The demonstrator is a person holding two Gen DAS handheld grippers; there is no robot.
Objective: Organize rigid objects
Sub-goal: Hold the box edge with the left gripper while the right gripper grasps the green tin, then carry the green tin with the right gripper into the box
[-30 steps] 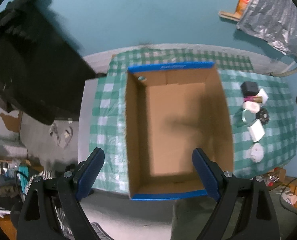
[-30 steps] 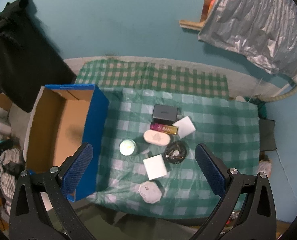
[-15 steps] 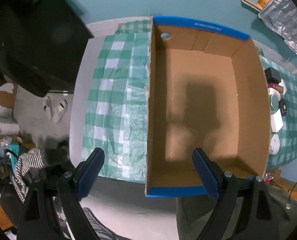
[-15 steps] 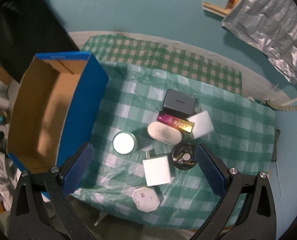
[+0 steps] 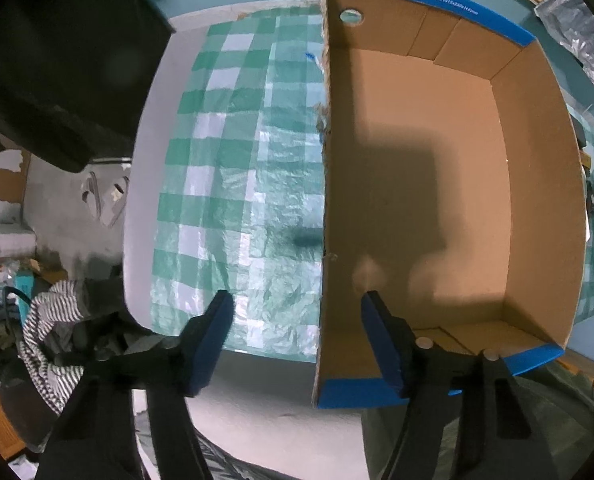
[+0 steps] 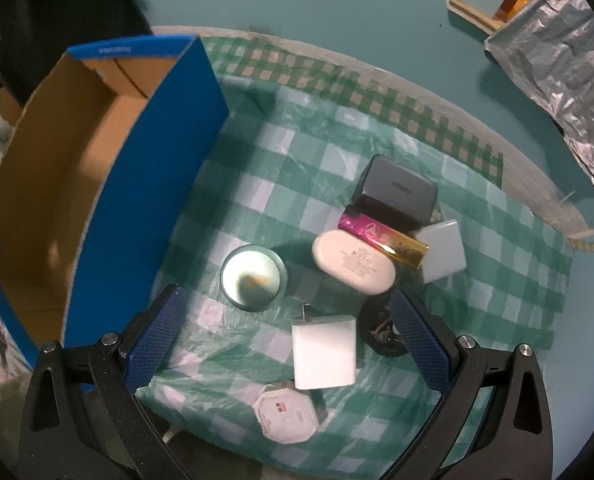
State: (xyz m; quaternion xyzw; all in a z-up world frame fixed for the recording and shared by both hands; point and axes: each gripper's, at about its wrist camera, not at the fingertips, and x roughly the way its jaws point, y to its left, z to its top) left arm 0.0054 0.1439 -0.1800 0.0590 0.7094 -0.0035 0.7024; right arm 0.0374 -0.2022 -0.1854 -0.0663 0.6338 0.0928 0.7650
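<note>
An empty cardboard box with blue outer walls (image 5: 537, 184) (image 6: 145, 184) stands on the left part of a green checked tablecloth (image 6: 497, 280). My left gripper (image 5: 293, 332) is open, its fingers either side of the box's near left wall. To the right of the box lies a cluster: a round tin (image 6: 253, 278), a white charger (image 6: 323, 358), a white oval case (image 6: 353, 262), a pink-gold bar (image 6: 383, 236), a dark grey block (image 6: 397, 190), a grey square (image 6: 443, 250), a black round thing (image 6: 379, 330) and a white octagonal thing (image 6: 285, 414). My right gripper (image 6: 285, 340) is open above the charger.
The tablecloth (image 5: 237, 168) also covers the table left of the box. A black cloth (image 5: 57, 60) hangs at the far left. Clutter and striped fabric (image 5: 49, 320) lie on the floor below. A silver sheet (image 6: 557, 48) hangs on the teal wall at the right.
My left gripper has moved down to the box's near left wall and narrowed, still open. My right gripper has come lower and closer over the cluster of objects.
</note>
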